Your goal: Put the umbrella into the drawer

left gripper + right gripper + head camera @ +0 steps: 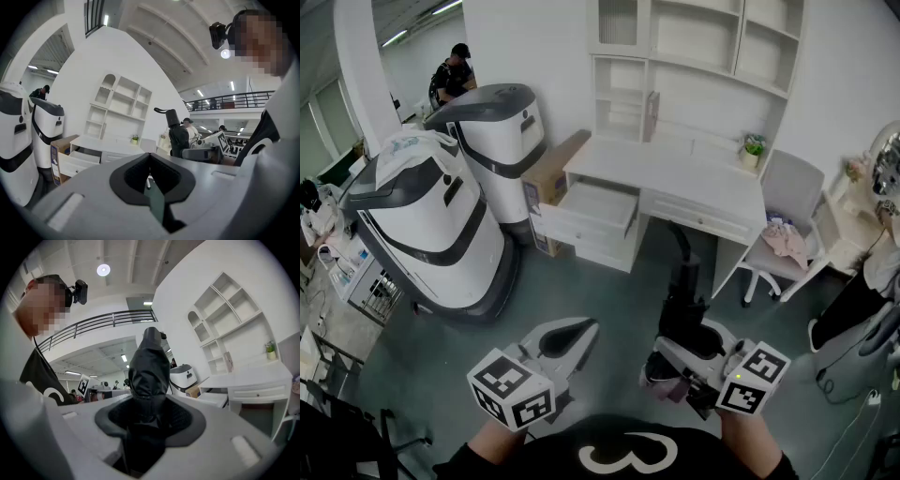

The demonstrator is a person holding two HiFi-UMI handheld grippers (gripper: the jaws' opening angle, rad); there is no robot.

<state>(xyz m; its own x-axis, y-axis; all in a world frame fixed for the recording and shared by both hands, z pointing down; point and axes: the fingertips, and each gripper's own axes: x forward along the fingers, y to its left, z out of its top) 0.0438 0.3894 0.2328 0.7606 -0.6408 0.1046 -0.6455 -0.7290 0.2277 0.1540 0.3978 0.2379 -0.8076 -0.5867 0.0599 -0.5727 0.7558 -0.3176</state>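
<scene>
Ahead of you the drawer point(598, 206) sticks out at the worktop's point(675, 173) left end, with the box point(551, 178) left of it, the chair point(787, 216) at the right end and the shelves point(694, 56) on top. The umbrella point(684, 291) sits in your right gripper point(680, 352), with the left gripper point(567, 342) beside it.

Bright, even overhead light, few shadows. Round white ceiling lamp point(103, 270) glares. Strong fisheye bending; black vignette in both gripper views. Foreground surfaces soft.

Drawer point(598, 207) open, chair point(794, 190) right, machines point(441, 230) left
</scene>
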